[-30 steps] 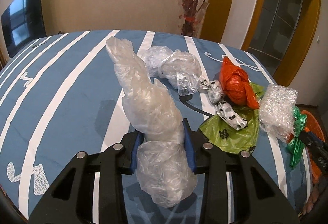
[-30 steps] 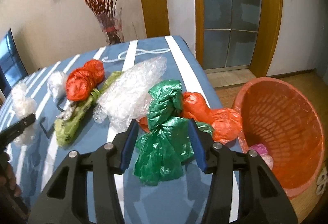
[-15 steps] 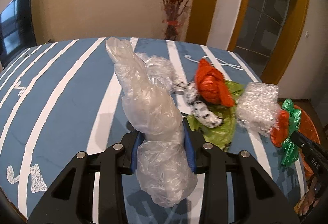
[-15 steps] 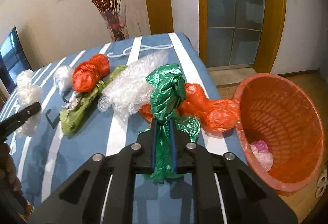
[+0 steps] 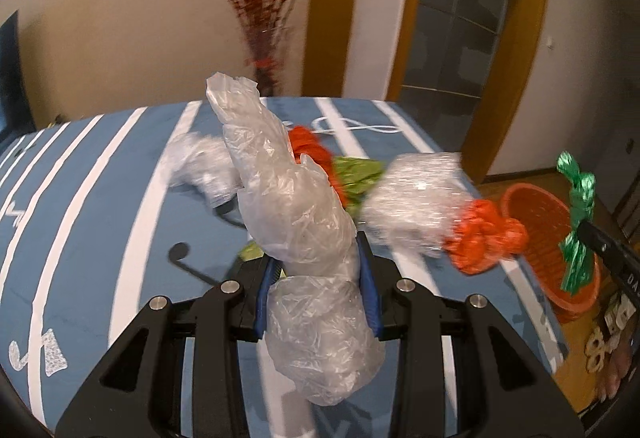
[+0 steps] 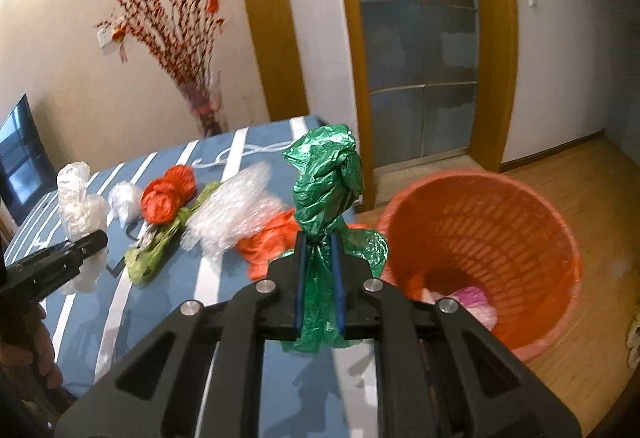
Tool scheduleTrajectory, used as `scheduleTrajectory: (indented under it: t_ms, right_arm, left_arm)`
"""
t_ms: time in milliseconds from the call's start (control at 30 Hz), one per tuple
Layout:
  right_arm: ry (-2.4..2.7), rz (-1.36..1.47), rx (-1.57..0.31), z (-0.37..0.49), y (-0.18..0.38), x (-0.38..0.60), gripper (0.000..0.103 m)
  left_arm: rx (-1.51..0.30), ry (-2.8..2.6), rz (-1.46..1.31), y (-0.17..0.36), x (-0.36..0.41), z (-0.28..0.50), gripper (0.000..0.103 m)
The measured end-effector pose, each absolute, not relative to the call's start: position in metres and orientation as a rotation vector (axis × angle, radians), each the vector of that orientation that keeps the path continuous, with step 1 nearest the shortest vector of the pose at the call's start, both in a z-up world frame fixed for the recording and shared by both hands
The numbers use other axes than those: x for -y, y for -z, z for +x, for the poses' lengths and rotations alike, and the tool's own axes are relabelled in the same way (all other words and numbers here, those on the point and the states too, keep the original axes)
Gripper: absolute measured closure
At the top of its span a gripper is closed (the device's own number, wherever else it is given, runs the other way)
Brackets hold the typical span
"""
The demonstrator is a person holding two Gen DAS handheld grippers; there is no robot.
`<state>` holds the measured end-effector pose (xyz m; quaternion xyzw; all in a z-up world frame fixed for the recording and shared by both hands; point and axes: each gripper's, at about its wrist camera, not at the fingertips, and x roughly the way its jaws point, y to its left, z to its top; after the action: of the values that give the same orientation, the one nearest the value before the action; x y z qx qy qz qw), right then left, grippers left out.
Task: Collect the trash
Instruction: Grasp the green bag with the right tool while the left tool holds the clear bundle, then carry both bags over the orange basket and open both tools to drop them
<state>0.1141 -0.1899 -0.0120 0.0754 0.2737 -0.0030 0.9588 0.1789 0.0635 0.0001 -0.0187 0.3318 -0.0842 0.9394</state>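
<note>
A blue tablecloth with white stripes [image 6: 248, 318] fills my view, with a vase of red branches [image 6: 200, 101] behind it at 11 o'clock. My left gripper [image 5: 316, 278] is clenched around a crumpled clear plastic bag [image 5: 296, 222], lifted off the cloth. My right gripper [image 6: 318, 266] is clamped on a green plastic bag [image 6: 326, 181], held up beside the orange basket [image 6: 552, 238] at 3 o'clock. Bubble wrap [image 6: 232, 213], an orange bag [image 6: 170, 193] and a lime-green bag [image 6: 156, 250] lie on the table at 10 o'clock.
</note>
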Motion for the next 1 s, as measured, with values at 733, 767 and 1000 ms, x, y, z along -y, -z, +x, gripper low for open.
scheduleTrajectory:
  t_ms: [733, 767, 1000]
  right_arm:
    - [0.203, 0.186, -0.449, 0.071, -0.001, 0.272, 0.090]
    - [0.208, 0.188, -0.447, 0.069, -0.001, 0.275, 0.090]
    - [0.240, 0.219, -0.439, 0.063, 0.003, 0.300, 0.090]
  left_arm:
    - [-0.650, 0.452, 0.065, -0.015, 0.073, 0.160, 0.067]
    - [-0.648, 0.464, 0.067, -0.015, 0.079, 0.159, 0.067]
    - [-0.649, 0.550, 0.068, -0.015, 0.117, 0.162, 0.067]
